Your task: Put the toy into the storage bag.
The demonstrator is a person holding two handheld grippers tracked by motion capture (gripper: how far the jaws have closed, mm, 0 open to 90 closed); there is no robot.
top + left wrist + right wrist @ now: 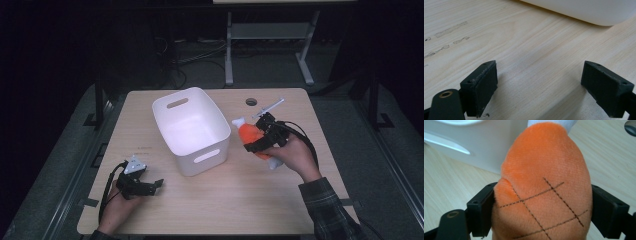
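An orange plush toy [250, 134] with white ends and stitched cross lines sits just right of the white bin [191, 127]. My right gripper [260, 140] is shut on the plush toy [544, 187], one jaw pressed into each side. My left gripper [159, 184] rests low over the table's front left, in front of the bin. Its jaws stand wide apart over bare wood, and my left gripper [539, 87] holds nothing. The bin's white wall [584, 10] runs across the top of the left gripper view.
The bin has handle slots and looks empty inside. A round cable hole [251, 102] and a thin pale tool [270, 106] lie at the table's far right. Scuff marks [449, 37] streak the wood by the left gripper. The table's edges [210, 232] drop to dark floor.
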